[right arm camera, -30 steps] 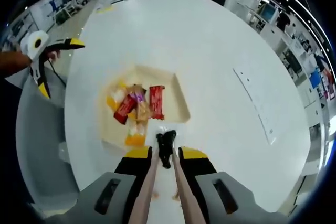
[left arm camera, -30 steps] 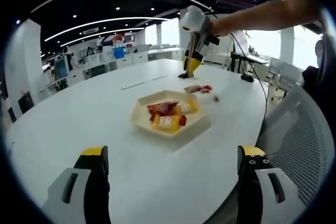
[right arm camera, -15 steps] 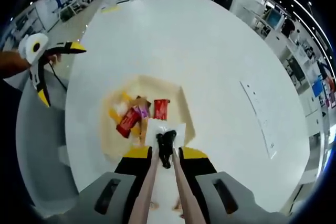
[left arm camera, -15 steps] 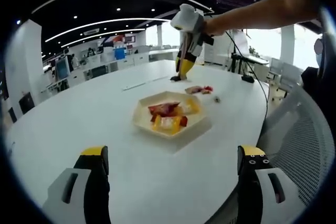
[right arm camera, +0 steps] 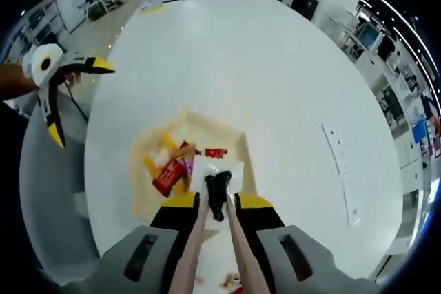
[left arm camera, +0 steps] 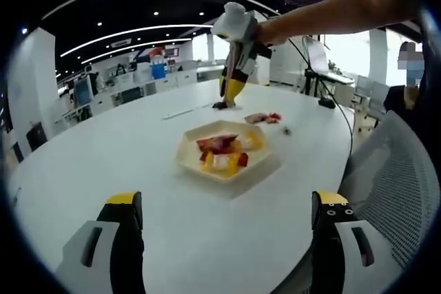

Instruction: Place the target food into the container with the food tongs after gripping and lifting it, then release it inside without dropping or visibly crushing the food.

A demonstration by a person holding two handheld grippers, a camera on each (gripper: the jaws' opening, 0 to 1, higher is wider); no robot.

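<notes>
Open-plan office, broad white desk [left arm camera: 103, 170]. Carry step, seemingly: right gripper [right arm camera: 219, 201] clenched on food tongs [right arm camera: 218, 194] pinching a white packet [right arm camera: 217, 172] over container [right arm camera: 141, 177], lower centre. Left gripper [left arm camera: 227, 246] released. Next: lower, release gently.

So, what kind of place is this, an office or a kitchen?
Most likely an open-plan office. A large white meeting table holds the snack tray, a mesh office chair stands beside it, and rows of desks with monitors run under ceiling light strips.
</notes>
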